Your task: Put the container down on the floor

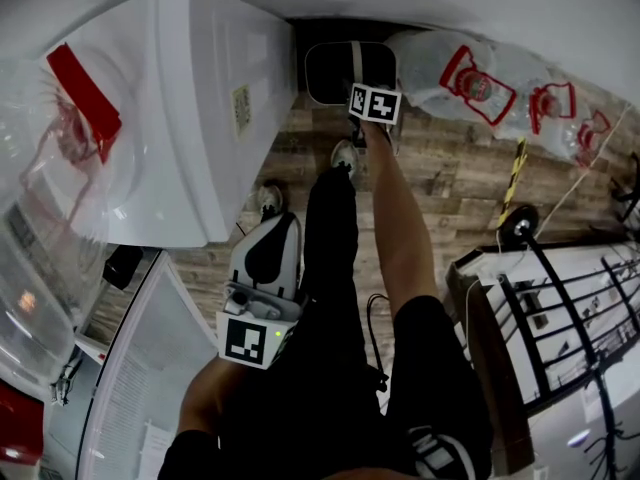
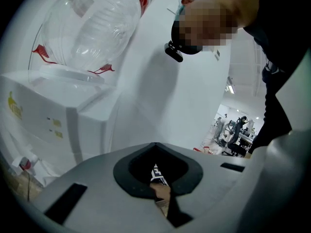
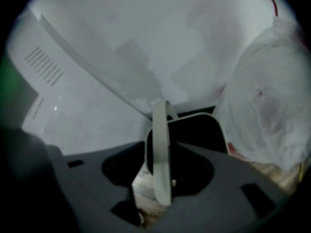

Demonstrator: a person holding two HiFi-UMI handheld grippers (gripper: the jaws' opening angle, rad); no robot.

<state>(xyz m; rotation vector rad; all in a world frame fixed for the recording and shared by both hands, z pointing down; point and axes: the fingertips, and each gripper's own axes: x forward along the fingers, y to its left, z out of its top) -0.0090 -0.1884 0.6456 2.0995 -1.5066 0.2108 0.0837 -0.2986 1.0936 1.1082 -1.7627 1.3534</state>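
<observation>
Container on plank floor, jaws spread about its handle

Right gripper (image 3: 163, 176) points steeply down with its jaws spread wide. The pale handle (image 3: 161, 130) of the black, white-rimmed container (image 1: 330, 73) stands upright between them, and neither jaw presses it. Just beyond the jaws the container sits on the wooden floor (image 1: 440, 178), with a white water dispenser (image 1: 200, 118) to their left and bagged clear bottles (image 1: 490, 88) to their right. Left gripper (image 2: 158, 178) hangs beside the person's leg, its jaws pressed together on nothing.
</observation>
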